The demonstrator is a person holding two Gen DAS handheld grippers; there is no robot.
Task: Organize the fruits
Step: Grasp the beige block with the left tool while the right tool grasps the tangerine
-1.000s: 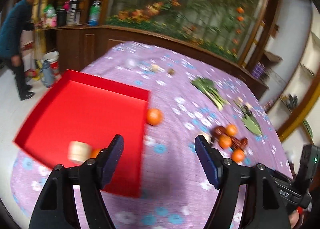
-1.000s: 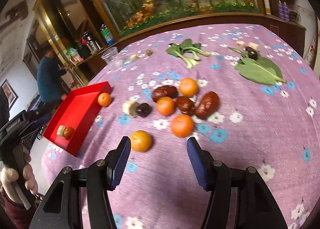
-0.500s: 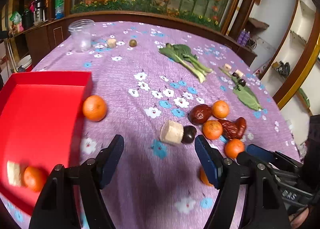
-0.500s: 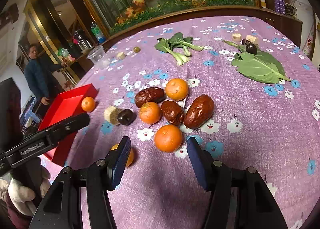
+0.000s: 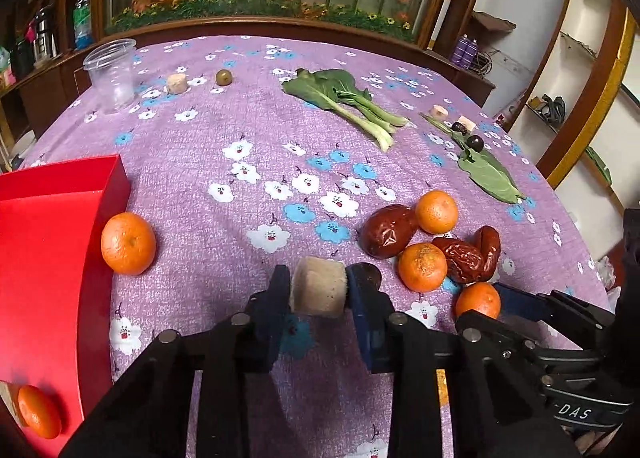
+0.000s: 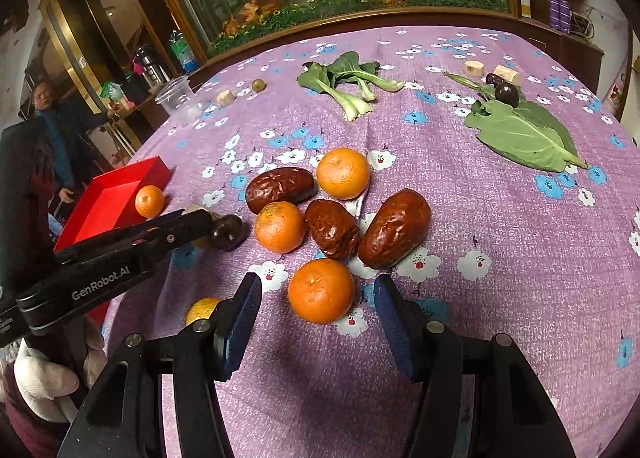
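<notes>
The left claw [image 5: 318, 290] has just squeezed in, and its pads now press both sides of a pale round chunk [image 5: 318, 288] low in the middle of the frame, on the purple counter [image 5: 248, 130]. The right claw [image 6: 316, 312] is wide open around an orange [image 6: 321, 291] without touching it. A red tray [image 5: 44, 258] sits at the left edge.

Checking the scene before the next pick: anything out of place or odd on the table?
One orange sits on the cloth against the red tray wall, outside it, while another orange lies inside. The clear plastic cup stands upright; nothing looks spilled or damaged.
</notes>
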